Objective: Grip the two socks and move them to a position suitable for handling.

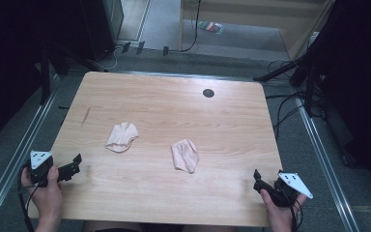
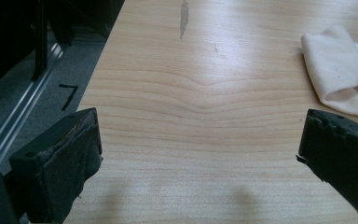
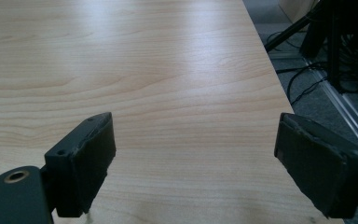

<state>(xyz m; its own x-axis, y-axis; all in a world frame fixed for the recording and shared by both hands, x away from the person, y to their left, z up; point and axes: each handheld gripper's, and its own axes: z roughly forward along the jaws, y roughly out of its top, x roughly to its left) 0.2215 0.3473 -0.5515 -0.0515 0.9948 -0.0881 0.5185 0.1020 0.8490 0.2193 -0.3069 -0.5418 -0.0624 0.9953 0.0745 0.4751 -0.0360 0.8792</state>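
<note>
While both grippers stand off at the near corners, two small pale pink cloths lie loose on the wooden table [image 1: 174,104], roughly at its middle depth. The left cloth [image 1: 121,137] sits left of centre, folded and rumpled, with its rounded end toward the near side; the right cloth [image 1: 185,154] lies a little nearer and to the right of it, likewise crumpled, and the two are apart with bare wood between them. Neither cloth is touched by anything. In the left gripper view the left cloth [image 2: 342,70] appears at the far right, beyond the tip of one jaw and clear of it. The left gripper [image 1: 75,163], held in the person's left hand [image 1: 46,193], rests over the near left edge of the table, its jaws spread wide with only bare wood between them, nothing gripped. The right gripper [image 1: 257,180], held in the right hand [image 1: 278,212], sits at the near right corner, well apart from the right cloth; its jaws likewise stand apart over bare tabletop, holding nothing. A short dark streak [image 1: 85,116] marks the wood toward the far left, and a round black grommet [image 1: 208,93] is set in the table near its far edge. Beyond the table lies grey floor with black cables [image 1: 290,104] at the right, and metal rails run along both sides.
</note>
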